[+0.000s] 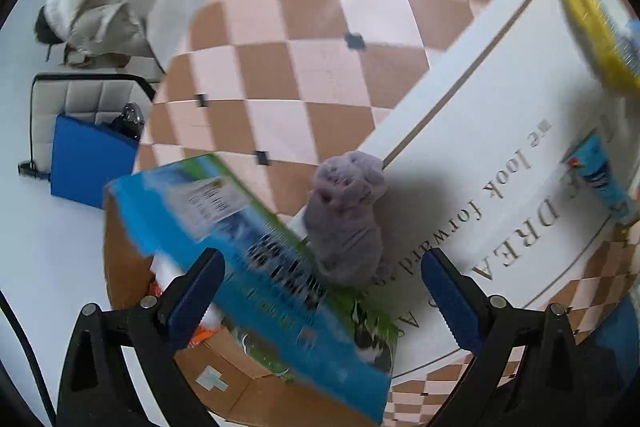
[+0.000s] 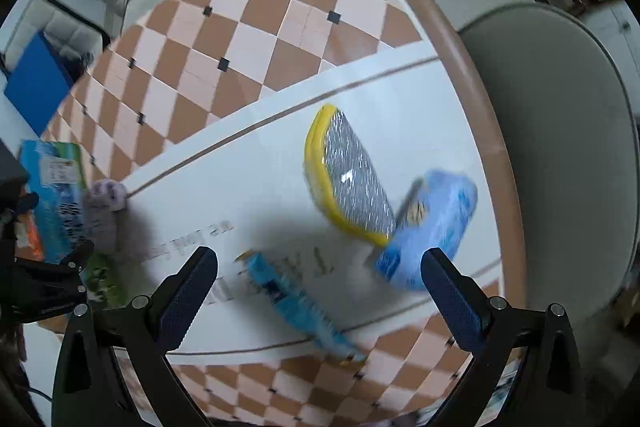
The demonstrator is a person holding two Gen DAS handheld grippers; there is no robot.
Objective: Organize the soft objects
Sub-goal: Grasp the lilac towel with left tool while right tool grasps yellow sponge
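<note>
Both grippers, left gripper and right gripper, have jaws apart, empty; approach the purple plush toy at twelve o'clock, squeezing its middle.

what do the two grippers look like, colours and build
Both match: the left gripper and right gripper have black angular plastic arms with round silver pivot bolts, and jaws faced with dark blue textured pads. No sleeves or hands show; a black cable runs at the left wrist view's edge.
</note>
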